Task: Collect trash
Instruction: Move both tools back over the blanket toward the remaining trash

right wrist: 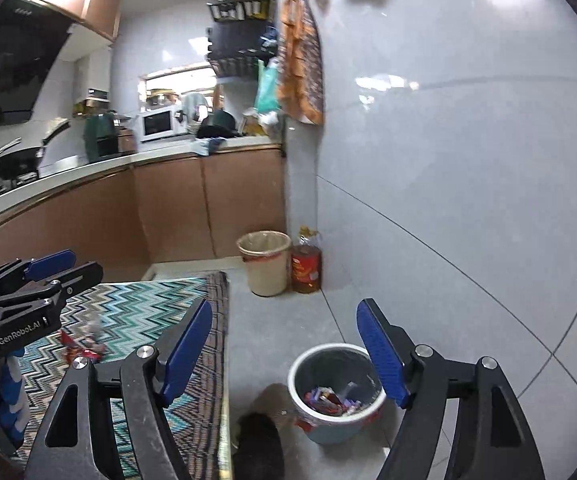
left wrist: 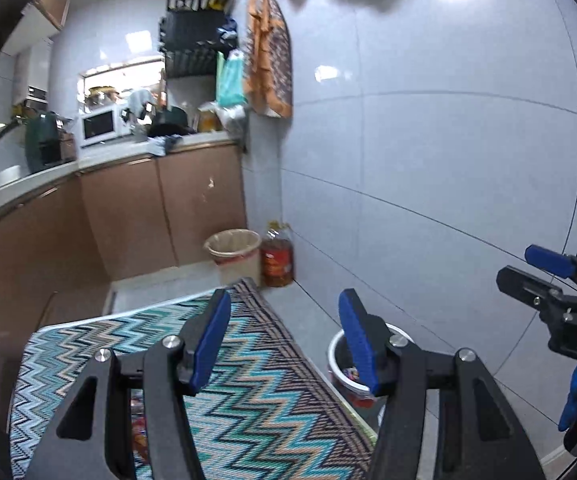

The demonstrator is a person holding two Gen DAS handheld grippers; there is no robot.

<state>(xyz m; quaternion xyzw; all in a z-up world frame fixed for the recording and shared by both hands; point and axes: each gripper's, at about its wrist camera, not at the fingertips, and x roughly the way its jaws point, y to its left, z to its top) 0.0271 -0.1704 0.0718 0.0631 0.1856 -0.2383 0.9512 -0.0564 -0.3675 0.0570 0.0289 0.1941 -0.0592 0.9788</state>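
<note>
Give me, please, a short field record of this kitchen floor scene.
left gripper: open, empty, above the rug
right gripper: open, empty
small bin: on the floor beside the rug, wrappers inside
wrappers: lying on the rug
lined bin: by the cabinet, next to an oil bottle

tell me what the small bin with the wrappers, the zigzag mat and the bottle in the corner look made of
Small bin: probably plastic, smooth white rim, dark liner bag inside.
Zigzag mat: looks woven, possibly plastic straw, with a fine ribbed texture and flat matte surface.
Bottle: clear plastic, amber liquid showing through, red label and handle on top; likely cooking oil.
</note>
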